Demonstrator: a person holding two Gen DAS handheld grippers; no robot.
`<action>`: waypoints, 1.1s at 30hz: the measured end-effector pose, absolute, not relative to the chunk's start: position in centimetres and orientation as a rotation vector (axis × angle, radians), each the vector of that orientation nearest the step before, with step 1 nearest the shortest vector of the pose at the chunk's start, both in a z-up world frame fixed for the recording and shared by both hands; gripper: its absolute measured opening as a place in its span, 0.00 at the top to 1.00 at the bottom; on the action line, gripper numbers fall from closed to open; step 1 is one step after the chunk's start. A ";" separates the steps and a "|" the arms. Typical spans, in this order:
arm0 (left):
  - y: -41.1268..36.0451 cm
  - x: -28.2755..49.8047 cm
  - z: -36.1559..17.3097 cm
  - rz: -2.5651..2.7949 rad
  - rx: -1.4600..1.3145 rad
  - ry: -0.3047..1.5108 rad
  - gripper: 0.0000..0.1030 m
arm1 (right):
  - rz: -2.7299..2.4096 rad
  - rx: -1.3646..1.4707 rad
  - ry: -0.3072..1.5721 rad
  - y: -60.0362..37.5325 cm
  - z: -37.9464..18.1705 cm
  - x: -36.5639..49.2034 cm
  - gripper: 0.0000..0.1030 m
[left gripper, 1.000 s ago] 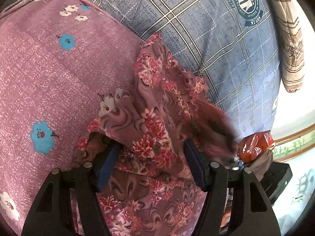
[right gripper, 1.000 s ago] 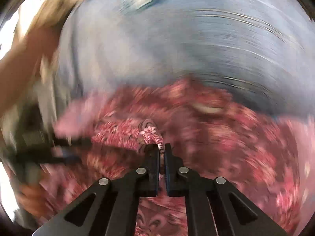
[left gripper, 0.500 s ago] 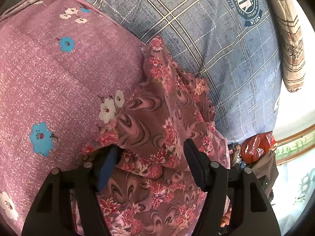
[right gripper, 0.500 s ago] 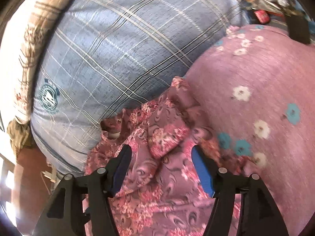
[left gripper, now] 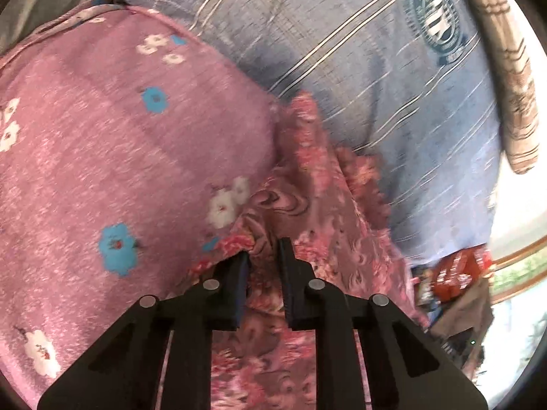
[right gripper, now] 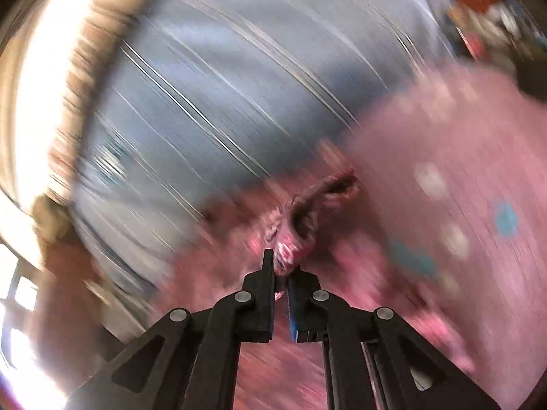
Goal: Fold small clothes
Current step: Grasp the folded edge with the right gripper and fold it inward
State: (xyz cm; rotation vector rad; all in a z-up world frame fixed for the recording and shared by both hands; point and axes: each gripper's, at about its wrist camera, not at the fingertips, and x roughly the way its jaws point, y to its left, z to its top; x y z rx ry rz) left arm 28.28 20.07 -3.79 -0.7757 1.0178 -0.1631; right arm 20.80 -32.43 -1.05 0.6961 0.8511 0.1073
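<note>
Cloth is now caught on both sides. Half a second ago both grippers stood wide over the floral garment (left gripper: 307,205); since then the jaws of each have been closing. My left gripper (left gripper: 263,256) has narrowed onto a bunched fold at the garment's near edge, with fabric between the pads, and I judge it gripped. My right gripper (right gripper: 281,268) is nearly closed and pinches a small tuft of the same garment (right gripper: 290,249), which stands up just past its tips; that view is badly smeared, so I can say little else from it. The garment lies crumpled where the pink blanket (left gripper: 102,153) meets the blue checked sheet (left gripper: 393,85). With two holds taken, I judge the next step is to lift and spread the piece before folding it. The right pinch looks shallow and could slip.
</note>
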 end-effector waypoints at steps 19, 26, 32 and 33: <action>17.5 28.3 -3.5 -0.156 -0.561 1.054 0.53 | 0.016 0.476 0.946 -32.3 -0.7 22.6 0.85; 19.6 23.0 -1.3 -0.289 -0.615 1.156 0.49 | 0.099 0.371 0.925 -34.4 5.5 15.1 0.51; 21.6 15.0 -0.5 -0.285 -0.429 1.242 0.30 | 0.133 0.297 1.012 -35.7 4.2 6.3 0.43; 21.7 13.7 -0.9 -0.295 -0.420 1.266 0.30 | 0.137 0.288 1.031 -35.7 3.4 5.2 0.43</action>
